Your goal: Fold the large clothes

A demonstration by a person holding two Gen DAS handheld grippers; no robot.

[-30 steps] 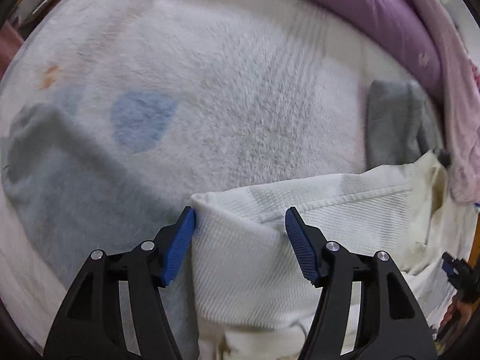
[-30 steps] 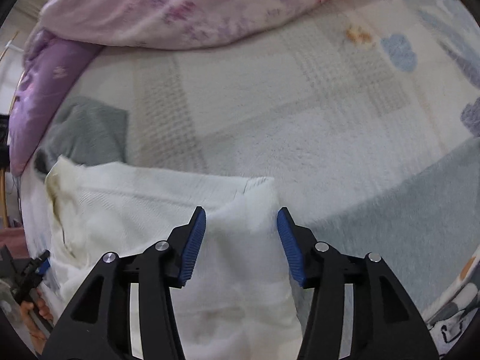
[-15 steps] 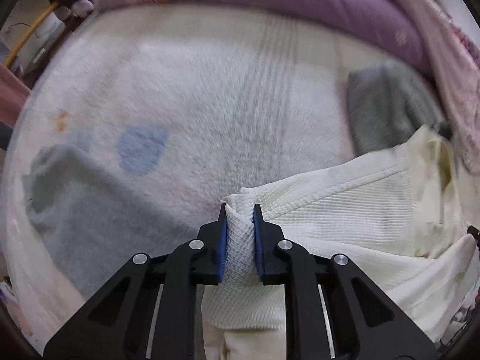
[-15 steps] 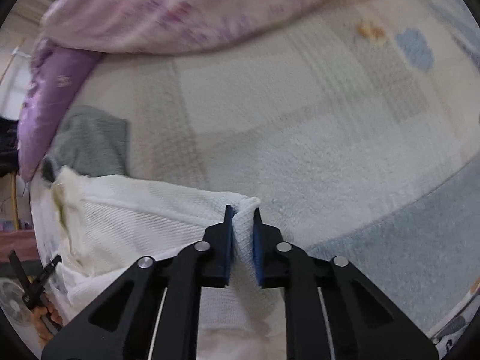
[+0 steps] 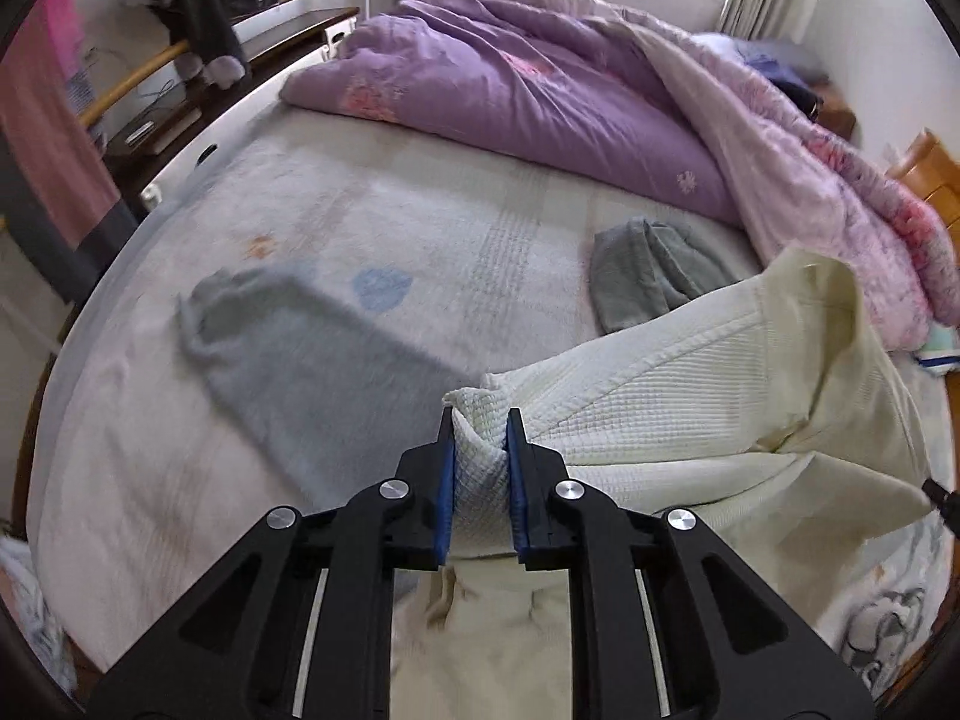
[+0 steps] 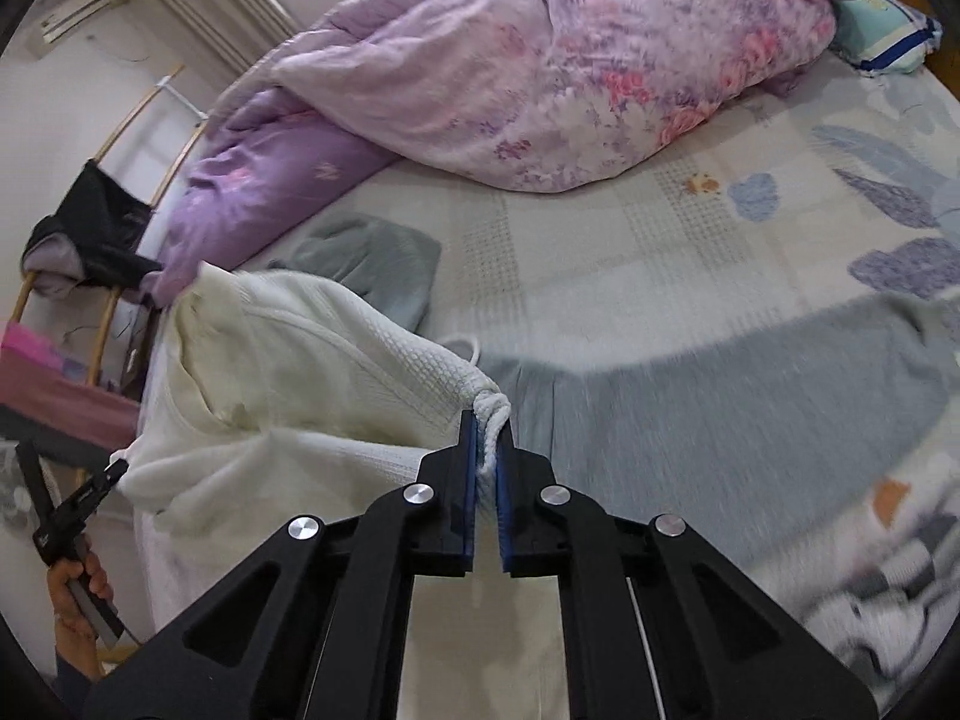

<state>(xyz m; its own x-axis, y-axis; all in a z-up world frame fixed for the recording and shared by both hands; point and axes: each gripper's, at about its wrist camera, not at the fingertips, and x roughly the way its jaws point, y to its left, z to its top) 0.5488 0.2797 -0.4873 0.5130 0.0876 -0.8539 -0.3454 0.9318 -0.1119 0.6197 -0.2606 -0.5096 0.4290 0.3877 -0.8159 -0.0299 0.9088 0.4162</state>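
right now my left tool (image 5: 480, 426) is clamped on a bunched corner of the cream waffle-knit garment (image 5: 678, 402), and my right tool (image 6: 487, 429) is pinched shut on another bunched corner of the same garment (image 6: 312, 360). the cloth sits right at both sets of tips, with nothing to reach for. from the left tool it runs off to the right, collar end rising toward the purple quilt (image 5: 510, 78); from the right tool it runs off to the left, so the held edge spans between my two hands and the body of the garment hangs below and lies partly on the bed (image 5: 456, 228). that edge is the axis i judge the fold will turn on: both hands look equally placed, so they should travel together, carrying it forward over the bed. a folded grey garment (image 5: 642, 276) lies just beyond the collar, and a pale grey cloth (image 5: 312, 348) is spread ahead of the left tool.
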